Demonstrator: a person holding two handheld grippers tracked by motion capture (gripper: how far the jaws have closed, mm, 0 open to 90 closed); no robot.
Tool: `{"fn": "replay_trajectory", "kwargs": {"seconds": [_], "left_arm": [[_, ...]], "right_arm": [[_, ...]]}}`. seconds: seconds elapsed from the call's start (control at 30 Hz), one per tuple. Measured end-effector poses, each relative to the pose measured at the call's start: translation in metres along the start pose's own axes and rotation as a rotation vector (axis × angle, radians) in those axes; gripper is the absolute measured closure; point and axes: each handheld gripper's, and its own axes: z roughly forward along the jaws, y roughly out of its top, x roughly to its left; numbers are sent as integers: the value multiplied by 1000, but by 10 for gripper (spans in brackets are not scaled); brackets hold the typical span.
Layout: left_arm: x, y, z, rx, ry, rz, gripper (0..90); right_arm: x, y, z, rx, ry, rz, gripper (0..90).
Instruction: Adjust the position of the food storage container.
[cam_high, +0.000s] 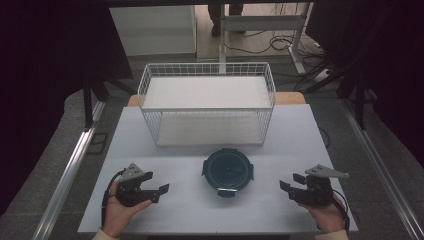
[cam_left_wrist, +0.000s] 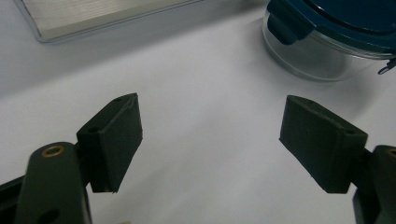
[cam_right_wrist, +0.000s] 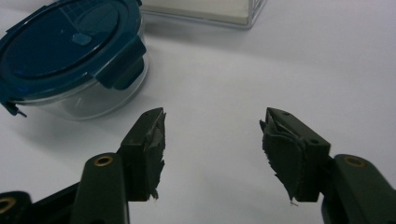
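A: Well, from the high view we see a round glass container (cam_high: 228, 171) with a dark blue clip-on lid, sitting near the middle of the pale table (cam_high: 150, 135), between our two hands. One lid clip points towards us.

B: And behind it stands the white wire basket (cam_high: 207, 102), open at the top, close to the container but not touching. Our left gripper (cam_high: 161, 192) and right gripper (cam_high: 286, 187) rest low over the table, each well apart from the container, both with jaws spread and nothing between them.

A: Around the table we see dark curtains, a grey floor, cables and a desk frame farther back.

B: Now the left gripper view: our left gripper (cam_left_wrist: 210, 140) has its pads wide apart over bare white tabletop. The container (cam_left_wrist: 336, 42) sits at the upper right, clear glass wall under the blue lid, a latch folded down. The basket's base (cam_left_wrist: 93, 18) lies at the upper left.

A: In the right gripper view our right gripper (cam_right_wrist: 212, 149) is parted too, its pads frayed. The container (cam_right_wrist: 70, 60) stands at the upper left, nothing between it and the jaws.
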Motion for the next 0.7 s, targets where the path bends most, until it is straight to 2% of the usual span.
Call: {"fn": "replay_trajectory", "kwargs": {"seconds": [0.13,0.3,0.47,0.57,0.7], "left_arm": [[1,0,0,7,0,-13,207],[2,0,-1,-3,1,-15,208],[1,0,-2,-6,1,-14,208],[0,1,-4,-17,-16,-25,208],[-2,2,-4,-24,-17,-22,210]], "right_arm": [[-1,11,-4,-12,4,-12,478],[3,25,-2,2,28,-31,566],[15,43,6,38,67,-91,663],[21,54,13,54,84,-112,712],[28,67,28,76,108,-133,800]]}}
